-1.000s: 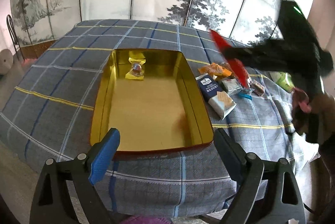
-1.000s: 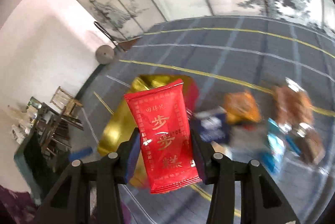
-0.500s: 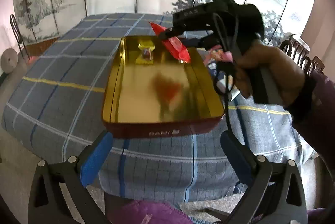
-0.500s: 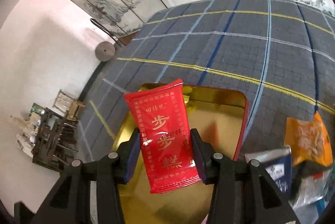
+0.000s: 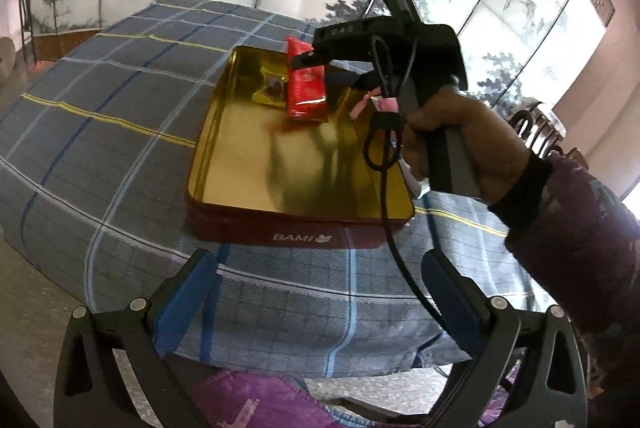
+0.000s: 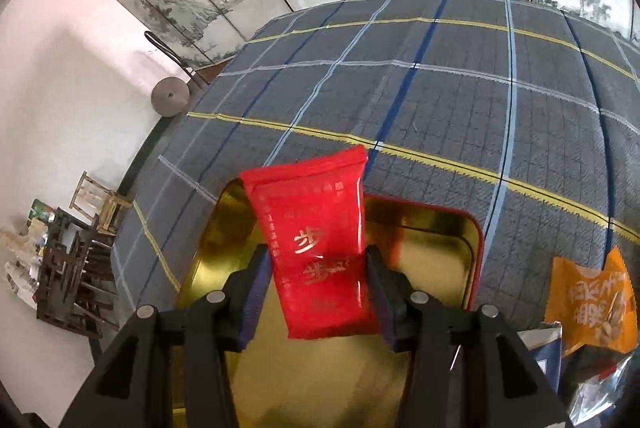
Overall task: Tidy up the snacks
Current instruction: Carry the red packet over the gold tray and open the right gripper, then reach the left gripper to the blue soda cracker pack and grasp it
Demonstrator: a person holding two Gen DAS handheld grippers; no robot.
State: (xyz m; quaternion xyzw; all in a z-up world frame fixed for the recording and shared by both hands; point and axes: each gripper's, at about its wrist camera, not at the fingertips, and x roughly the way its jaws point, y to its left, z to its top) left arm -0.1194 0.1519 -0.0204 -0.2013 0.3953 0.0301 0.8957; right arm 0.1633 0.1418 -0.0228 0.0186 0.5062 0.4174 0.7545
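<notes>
Snacks are going into a tin on the worktop, and nearest of all the left gripper hangs at the worktop's front edge, its blue-padded jaws spread wide with nothing between them. Just beyond it lies the checked grey-blue cloth with yellow and blue lines, and on that sits the tin, dark red outside and gold inside, its front wall printed "BAMI" in white beside a small bear-like mark.

Over the tin's right side a person's hand grips the handle of the right gripper. Its jaws have just been easing apart by a little, yet from the wrist view the pads press on both edges of the red packet, which hangs tilted above the far end of the tin. The packet bears gold Chinese characters; the top one reads "步", the rest are too blurred to read. On the gripper's black body I make out pale letters like "GAS", and a green light glows on top.

Behind the packet a yellow-wrapped sweet lies on the tin's floor near the far wall. Right of the tin, on the cloth, an orange packet carries white Chinese lettering I cannot read, with a dark blue pack just beside it.
</notes>
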